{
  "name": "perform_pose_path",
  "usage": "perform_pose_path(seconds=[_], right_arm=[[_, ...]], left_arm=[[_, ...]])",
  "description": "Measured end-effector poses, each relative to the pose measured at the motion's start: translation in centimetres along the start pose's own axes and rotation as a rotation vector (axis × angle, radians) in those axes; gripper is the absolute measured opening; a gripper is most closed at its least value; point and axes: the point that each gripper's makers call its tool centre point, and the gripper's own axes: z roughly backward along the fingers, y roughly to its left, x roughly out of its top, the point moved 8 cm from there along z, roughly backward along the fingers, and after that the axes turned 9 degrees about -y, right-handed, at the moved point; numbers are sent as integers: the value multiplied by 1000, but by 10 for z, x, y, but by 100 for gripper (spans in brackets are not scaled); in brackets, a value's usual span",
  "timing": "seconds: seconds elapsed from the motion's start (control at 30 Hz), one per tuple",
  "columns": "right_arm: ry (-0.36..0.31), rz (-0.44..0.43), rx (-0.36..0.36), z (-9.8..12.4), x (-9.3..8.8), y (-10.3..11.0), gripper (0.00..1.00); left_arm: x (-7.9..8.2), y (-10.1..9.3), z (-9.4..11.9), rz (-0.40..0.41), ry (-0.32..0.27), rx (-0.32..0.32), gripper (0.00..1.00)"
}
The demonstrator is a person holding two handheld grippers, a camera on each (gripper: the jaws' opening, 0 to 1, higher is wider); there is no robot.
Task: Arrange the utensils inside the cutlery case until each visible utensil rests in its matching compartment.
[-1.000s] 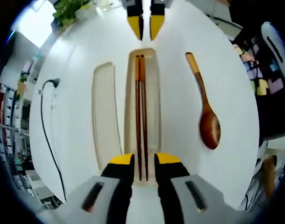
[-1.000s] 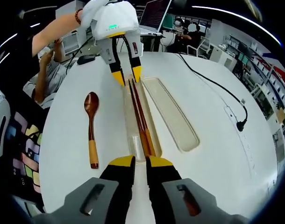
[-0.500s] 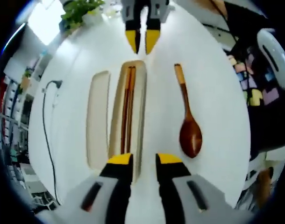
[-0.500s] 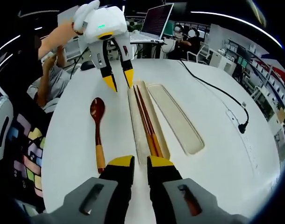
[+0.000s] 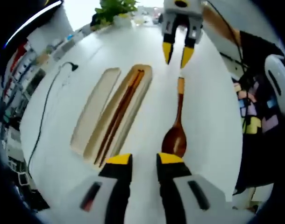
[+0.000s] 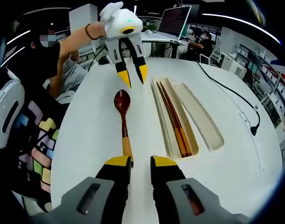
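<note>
**Left gripper view and right gripper view: both grippers parted at opposite ends of the wooden spoon**

Left gripper view looks along the white counter [image 5: 58, 121]. The left gripper [image 5: 144, 158] has its yellow-tipped fingers [image 5: 119, 160] spread apart and holding nothing. The wooden spoon [image 5: 176, 126] lies flat on the counter just beyond the right finger, its bowl near that fingertip, its handle running away toward the far side. The right gripper [image 5: 177, 52] comes in from the far side, fingers parted and empty, tips poised just past the handle's end without touching it.

To the left of the spoon lies the cutlery case [image 5: 133, 95], a long pale tray with the pair of chopsticks [image 5: 120, 112] resting lengthwise inside it. Just beside it, farther left, lies the case lid [image 5: 93, 109]. A black cable [image 5: 46, 100] trails across the left of the counter.

In the right gripper view, the right gripper [image 6: 140, 164] stands with fingers released, and the spoon [image 6: 123, 119] handle ends just at the left fingertip. The left gripper [image 6: 132, 73] hangs over the far end, open, above the spoon's bowl. The case [image 6: 167, 133] with the chopsticks [image 6: 174, 119] lies right of the spoon, apart from it.
</note>
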Motion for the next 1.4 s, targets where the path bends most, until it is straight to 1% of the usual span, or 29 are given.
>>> perform_pose_path(seconds=[0.03,0.07,0.1,0.13,0.17,0.2,0.23,0.37,0.4,0.47,0.5,0.53,0.57,0.6,0.63,0.67,0.7,0.73,0.77,0.87,0.93,1.0,1.07,1.13,1.17,1.3,1.4], right_arm=[[0,4,0,-1,0,1,16],[-1,6,0,-2,0,1,16],[-4,8,0,-3,1,2,17],[-9,10,-1,-3,1,2,17],[-12,11,-4,-4,2,2,17],[-13,12,-6,-4,3,3,17],[-14,15,-8,-4,3,3,17],[-42,28,-25,-5,6,4,17],[-47,30,-27,-6,6,4,17],[-55,38,-28,-8,6,6,17],[-56,41,-36,-10,6,6,17],[-60,57,-45,-11,7,6,17],[-60,85,-44,-12,7,6,17],[-57,102,-33,-14,8,9,17],[-62,110,-32,-15,8,10,17],[-71,114,-34,-17,9,11,17],[-80,113,-32,-19,10,11,17],[-84,107,-27,-21,10,12,17],[-85,100,-22,-23,9,12,17],[-79,92,-9,-29,6,13,18],[-70,85,-3,-31,3,13,18],[-74,76,-4,-32,3,13,18],[-75,65,5,-33,2,13,18],[-78,61,9,-34,2,14,18],[-80,59,13,-34,2,15,18],[-84,55,27,-38,2,17,17],[-80,55,39,-41,1,19,16]], left_arm=[[-2,-1,0,36,-5,7,21],[-3,0,0,40,-25,14,22],[-3,0,-1,25,-60,18,22],[-3,1,-1,38,-94,37,22],[-5,0,-1,53,-106,43,22],[-9,-4,0,101,-101,26,22],[-12,-6,0,122,-108,14,22],[-21,-7,5,175,-131,26,21],[-24,-7,6,209,-132,30,20],[-28,-7,9,313,-157,47,18],[-29,-7,10,347,-183,24,18],[-30,-8,12,412,-207,-2,18],[-31,-9,14,481,-221,-28,18],[-32,-10,16,531,-234,-51,18],[-33,-10,16,560,-247,-65,18],[-36,-11,17,579,-243,-75,18],[-38,-12,16,590,-248,-62,18],[-40,-13,16,598,-249,-63,17],[-42,-13,17,617,-248,-79,17],[-42,-20,16,733,-282,-137,18],[-43,-18,13,850,-279,-121,21],[-46,-18,12,873,-291,-145,21],[-48,-19,11,896,-287,-167,21],[-49,-22,10,974,-280,-196,21],[-50,-23,10,978,-281,-209,21],[-54,-23,7,977,-278,-182,21],[-54,-25,5,1011,-287,-207,21]])
